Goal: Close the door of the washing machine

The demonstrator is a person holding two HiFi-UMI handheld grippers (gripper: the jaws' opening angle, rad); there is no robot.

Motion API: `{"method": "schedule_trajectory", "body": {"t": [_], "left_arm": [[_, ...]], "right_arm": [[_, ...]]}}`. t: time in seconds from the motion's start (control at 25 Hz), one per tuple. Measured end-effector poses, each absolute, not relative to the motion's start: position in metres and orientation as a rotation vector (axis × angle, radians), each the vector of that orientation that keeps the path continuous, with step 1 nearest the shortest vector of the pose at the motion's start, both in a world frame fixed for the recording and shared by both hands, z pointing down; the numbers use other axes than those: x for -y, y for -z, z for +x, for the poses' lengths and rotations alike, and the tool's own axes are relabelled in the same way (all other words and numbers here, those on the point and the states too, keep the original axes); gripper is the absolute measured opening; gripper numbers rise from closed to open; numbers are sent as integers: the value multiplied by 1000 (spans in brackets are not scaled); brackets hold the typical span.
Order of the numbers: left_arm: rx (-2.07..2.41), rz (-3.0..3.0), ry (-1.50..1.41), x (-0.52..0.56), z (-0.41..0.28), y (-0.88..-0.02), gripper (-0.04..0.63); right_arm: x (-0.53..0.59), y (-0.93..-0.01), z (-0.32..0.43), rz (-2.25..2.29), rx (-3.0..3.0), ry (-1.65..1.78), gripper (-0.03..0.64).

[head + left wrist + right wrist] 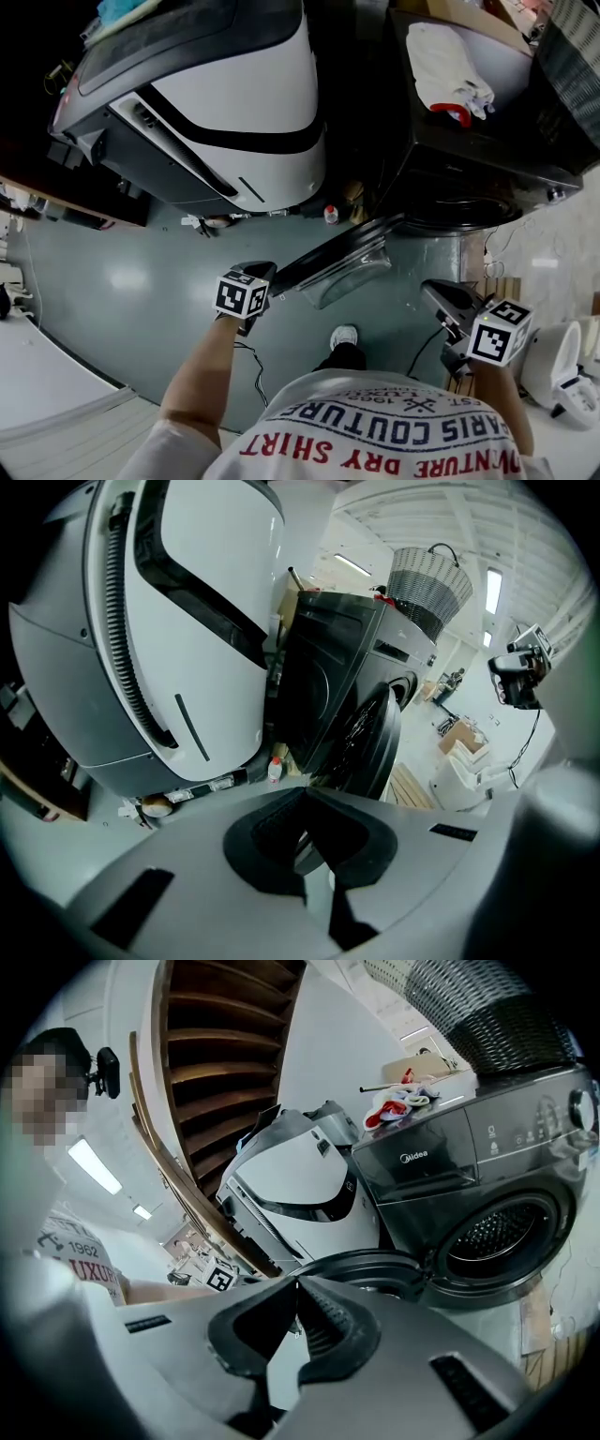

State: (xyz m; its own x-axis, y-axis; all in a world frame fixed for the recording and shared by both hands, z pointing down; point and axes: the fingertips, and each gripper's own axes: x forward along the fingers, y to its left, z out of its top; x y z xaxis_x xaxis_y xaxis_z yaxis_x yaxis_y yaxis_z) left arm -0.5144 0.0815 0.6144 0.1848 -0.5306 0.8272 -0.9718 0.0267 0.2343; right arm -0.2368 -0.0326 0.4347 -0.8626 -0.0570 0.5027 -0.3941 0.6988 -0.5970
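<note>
Plainly, none of the closing is done yet. Far off to the left of both sets of jaws stands a big white machine (253, 84), which is no part of the task.

The left gripper (305, 791) has its jaws together, tips meeting, with nothing between them. Just ahead of those jaws and a little to their right hangs the door (375, 742) of the washing machine (506, 122), swung wide out from the front. The head view puts the jaw tips close to the door's free edge, but I cannot tell whether they touch it.

Beyond the door the drum opening (506, 1232) stands uncovered. Further right, the right gripper (298, 1281) likewise has its jaws closed on nothing. The door lies ahead of its jaws and the drum opening ahead to their right, both apart from it.

The whole swing seems to be left: the door must be pushed round until it meets the front and latches. The left gripper looks the better placed to do that.
</note>
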Motion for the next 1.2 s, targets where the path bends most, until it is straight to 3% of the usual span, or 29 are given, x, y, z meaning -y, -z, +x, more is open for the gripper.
{"method": "schedule_trajectory", "body": {"t": [0.64,1.2], "left_arm": [[1426,1638,-685,-79,-507,-617,26],[1426,1583,-713,-105,-454,-620,26]], "right_arm": [[35,-441,-227,393,2445,-1048,23],[21,-449,-179,395,2442,-1125,23]]}}
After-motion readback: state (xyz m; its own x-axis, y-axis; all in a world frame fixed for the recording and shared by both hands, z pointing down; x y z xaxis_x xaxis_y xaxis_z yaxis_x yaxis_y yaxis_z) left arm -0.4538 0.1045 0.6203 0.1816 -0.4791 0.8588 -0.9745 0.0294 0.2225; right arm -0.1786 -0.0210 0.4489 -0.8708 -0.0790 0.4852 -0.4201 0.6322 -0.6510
